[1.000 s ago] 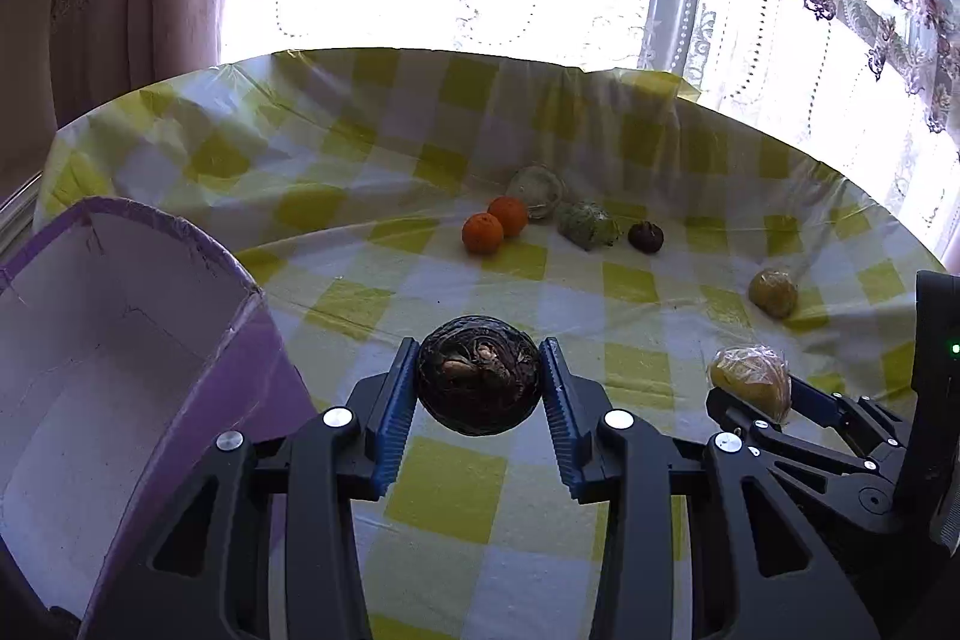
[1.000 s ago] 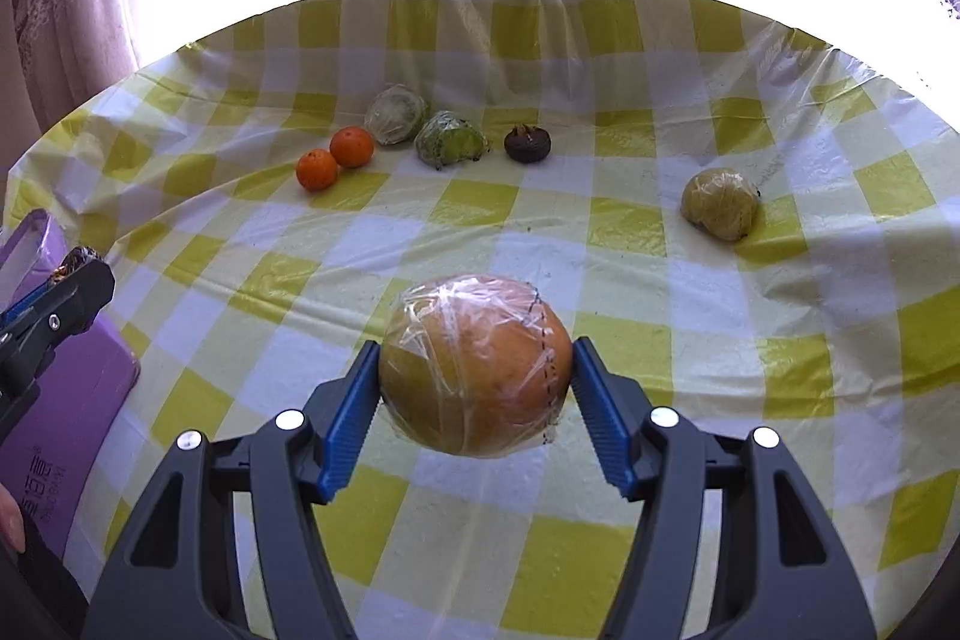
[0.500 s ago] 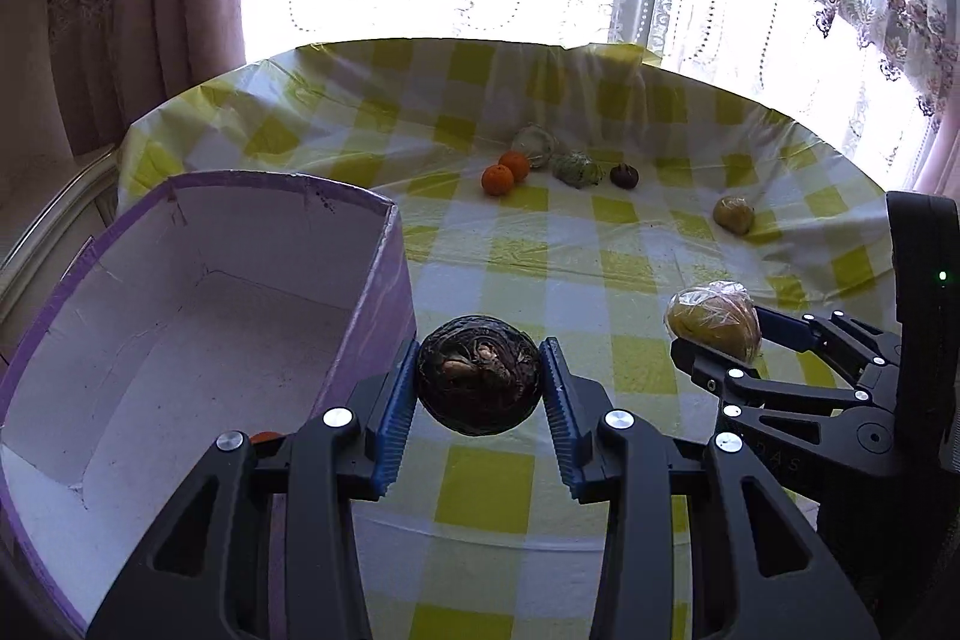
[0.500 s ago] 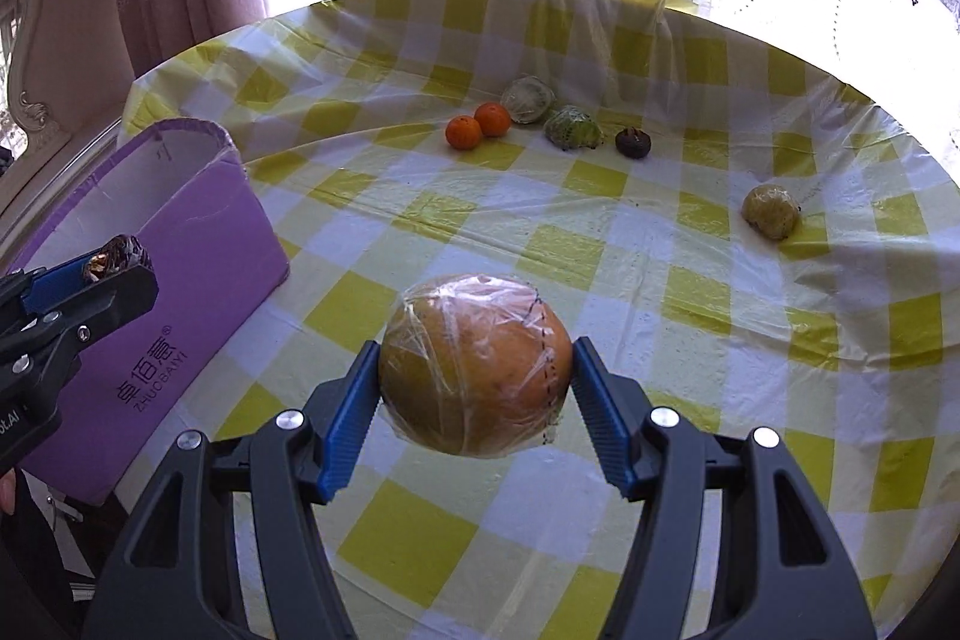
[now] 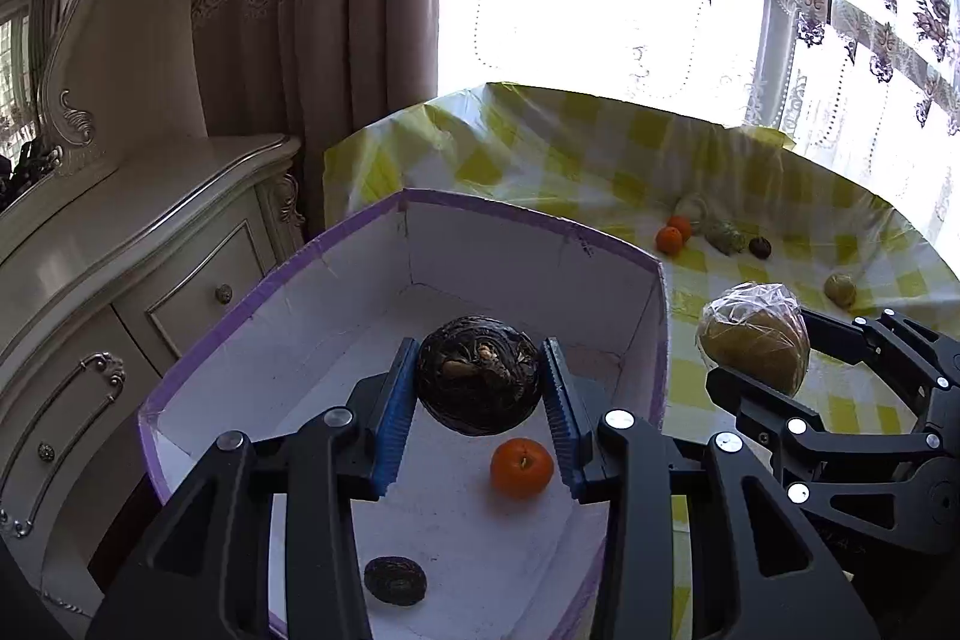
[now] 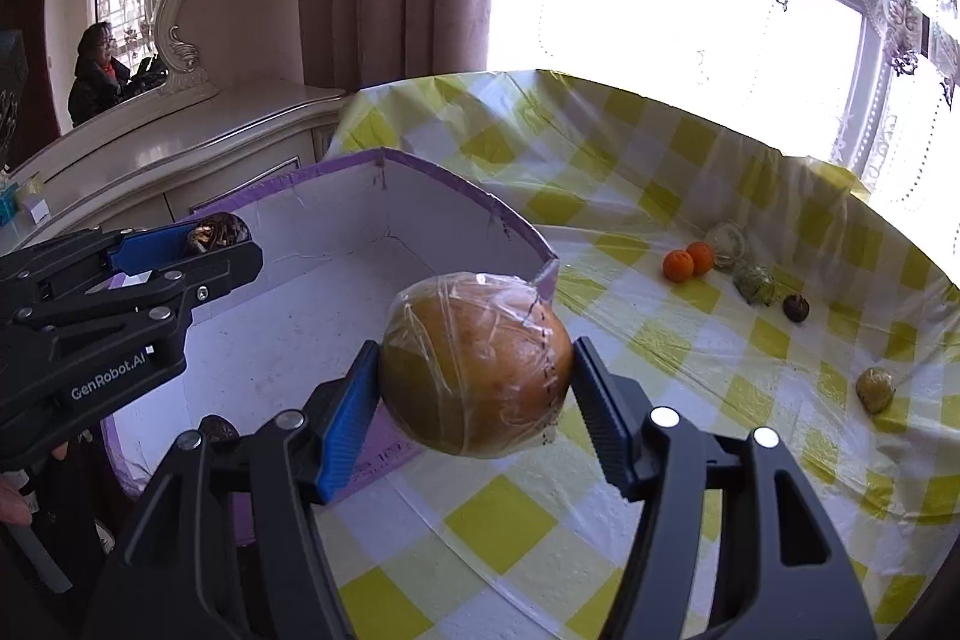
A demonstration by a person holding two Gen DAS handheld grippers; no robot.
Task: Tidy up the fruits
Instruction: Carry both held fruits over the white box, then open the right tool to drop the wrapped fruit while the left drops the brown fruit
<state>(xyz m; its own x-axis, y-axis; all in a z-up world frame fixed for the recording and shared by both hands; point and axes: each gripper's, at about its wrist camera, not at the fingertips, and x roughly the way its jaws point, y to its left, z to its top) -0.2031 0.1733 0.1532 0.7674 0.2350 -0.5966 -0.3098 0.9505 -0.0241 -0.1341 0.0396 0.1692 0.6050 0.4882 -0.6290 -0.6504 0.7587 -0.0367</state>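
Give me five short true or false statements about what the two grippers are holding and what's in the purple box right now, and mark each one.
1. The left gripper is clamped on a dark round fruit. True.
2. The right gripper is empty. False: it grips a large orange-yellow fruit wrapped in clear film.
3. The purple cardboard box with a white inside already holds a small orange fruit. True.
4. The box is otherwise bare. False: a small dark fruit also lies on its floor.
5. No fruit is left on the yellow checked tablecloth. False: two small oranges and others lie there.
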